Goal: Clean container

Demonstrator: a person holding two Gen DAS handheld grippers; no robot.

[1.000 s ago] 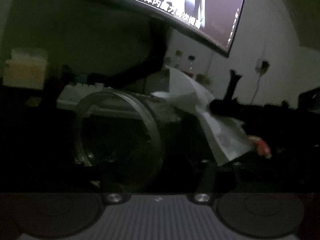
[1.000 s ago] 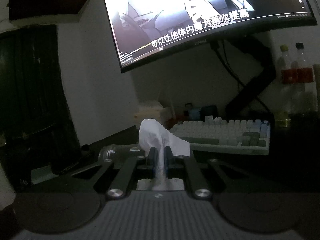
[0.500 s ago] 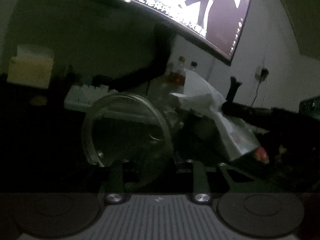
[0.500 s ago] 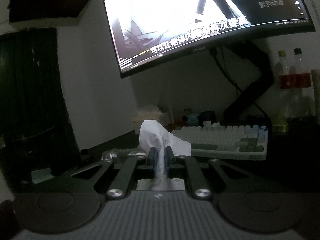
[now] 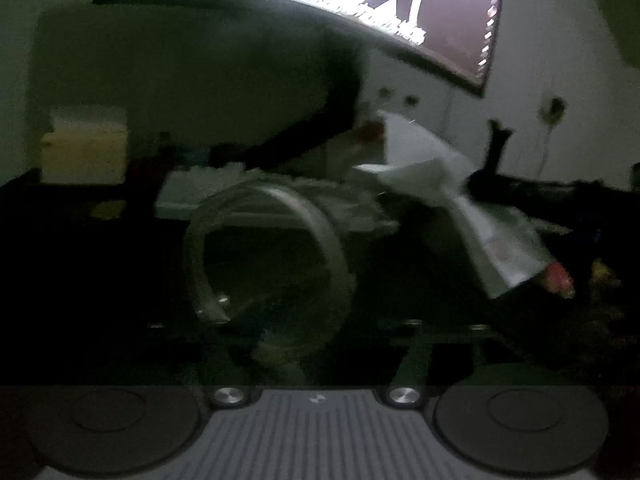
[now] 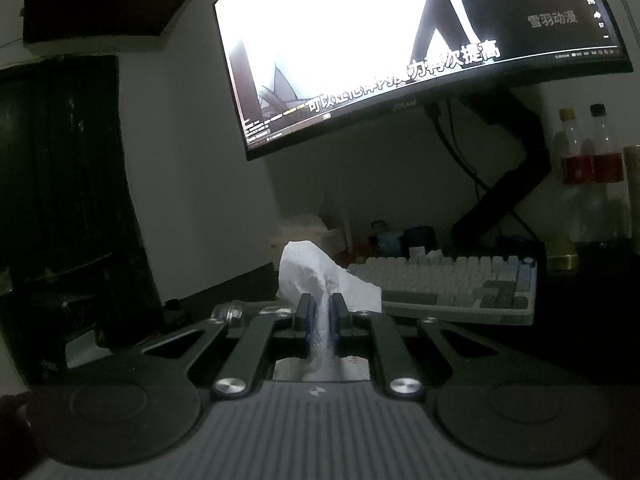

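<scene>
A clear round container lies on its side on the dark desk in the left wrist view, its open mouth facing the camera. My left gripper is low in front of it, jaws opening, the dim fingers spread wide to either side of the container. In this dark, blurred view I see no pad pressing on it. Right of the container, my right gripper reaches in holding a white tissue. In the right wrist view that gripper is shut on the tissue, which bunches up above the pads.
A large lit monitor hangs above the desk on a black arm. A pale keyboard lies behind the work spot, two bottles stand at the far right, and a tissue box sits at the back left.
My left jaws narrowed half a second ago and now stand spread wide around the container. The left view has tipped slightly. The right gripper keeps its hold on the tissue and stays put.
</scene>
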